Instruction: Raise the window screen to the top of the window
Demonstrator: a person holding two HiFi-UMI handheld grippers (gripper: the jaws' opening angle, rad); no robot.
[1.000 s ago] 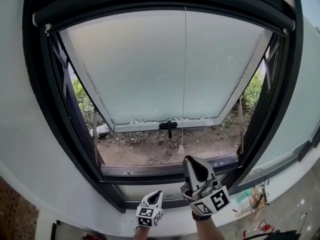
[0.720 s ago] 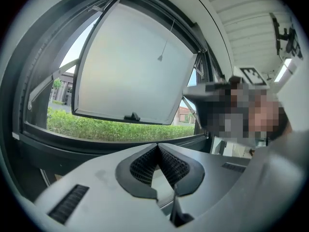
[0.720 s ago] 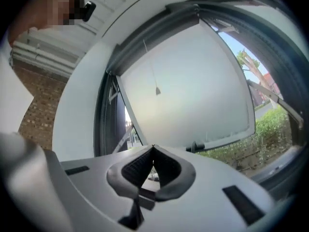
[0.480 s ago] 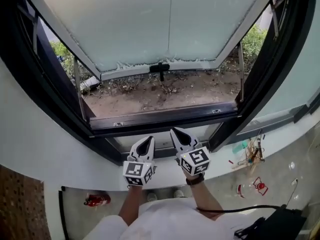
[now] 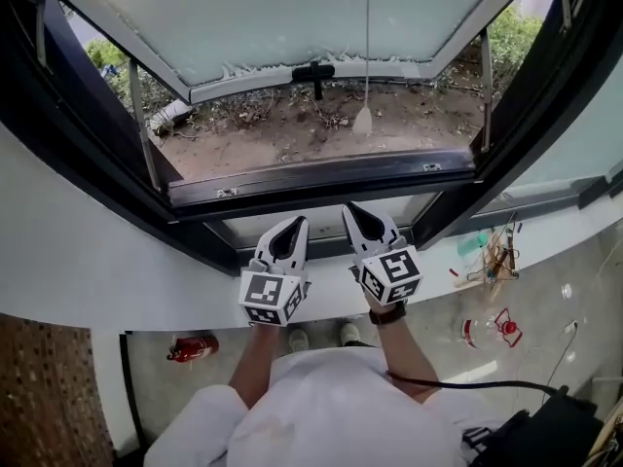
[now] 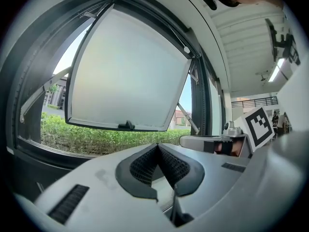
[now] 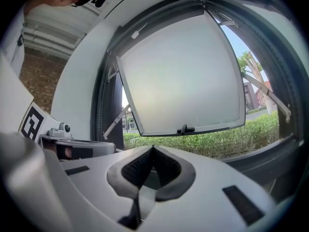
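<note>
The window stands open, its frosted sash [image 5: 243, 17] swung outward with a black handle [image 5: 313, 71] on its lower edge. A thin pull cord [image 5: 367, 27] hangs down in the opening and ends in a small pull [image 5: 362, 120] above the dirt outside. No screen mesh shows across the opening. My left gripper [image 5: 295, 224] and right gripper [image 5: 352, 210] sit side by side below the dark lower frame rail [image 5: 321, 175], both shut and empty. In the gripper views the left gripper [image 6: 157, 146] and the right gripper [image 7: 153, 149] point level at the sash [image 6: 128, 71] [image 7: 181, 76].
A white wall and sill [image 5: 88, 261] runs under the window. On the floor lie a red object [image 5: 192, 346], a bottle [image 5: 484, 331] and small clutter [image 5: 501, 256]. A black cable [image 5: 467, 385] trails at the right. Outside is a green hedge [image 6: 96, 139].
My right gripper has dropped from in front of the lower frame to beside the left one, which rose a little. The head view has tilted down, so the window's top is out of sight.
</note>
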